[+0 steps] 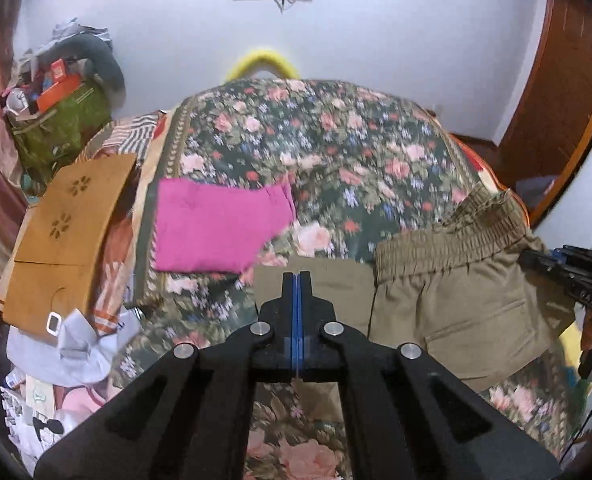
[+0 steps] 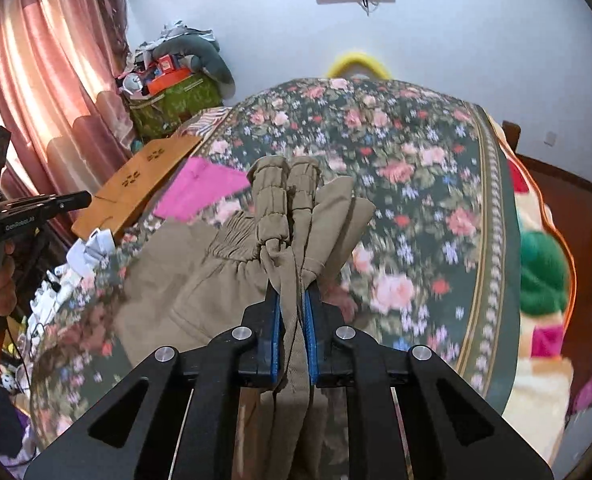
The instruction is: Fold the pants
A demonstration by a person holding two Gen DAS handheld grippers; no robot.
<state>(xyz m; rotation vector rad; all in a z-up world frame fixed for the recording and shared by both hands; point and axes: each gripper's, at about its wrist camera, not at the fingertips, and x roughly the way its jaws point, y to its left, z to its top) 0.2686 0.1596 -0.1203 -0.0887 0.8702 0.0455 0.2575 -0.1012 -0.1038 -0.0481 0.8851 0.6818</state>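
Observation:
The khaki pants [image 1: 456, 292] hang above the floral bed cover [image 1: 316, 148], their elastic waistband [image 1: 476, 224] to the right. My left gripper [image 1: 297, 280] is shut on the pants' left edge, with a thin layer of cloth between its blue pads. My right gripper [image 2: 292, 300] is shut on the bunched waistband [image 2: 283, 200] of the pants [image 2: 199, 280], which stands up in thick folds above its fingers. The right gripper also shows in the left wrist view [image 1: 568, 276] at the far right.
A folded pink garment [image 1: 215, 228] lies on the bed to the left. A wooden board [image 1: 63, 236] and piled clothes [image 1: 71, 352] sit off the bed's left side. A green bag [image 1: 59, 124] stands by the wall. Green and pink items [image 2: 544, 280] lie on the right.

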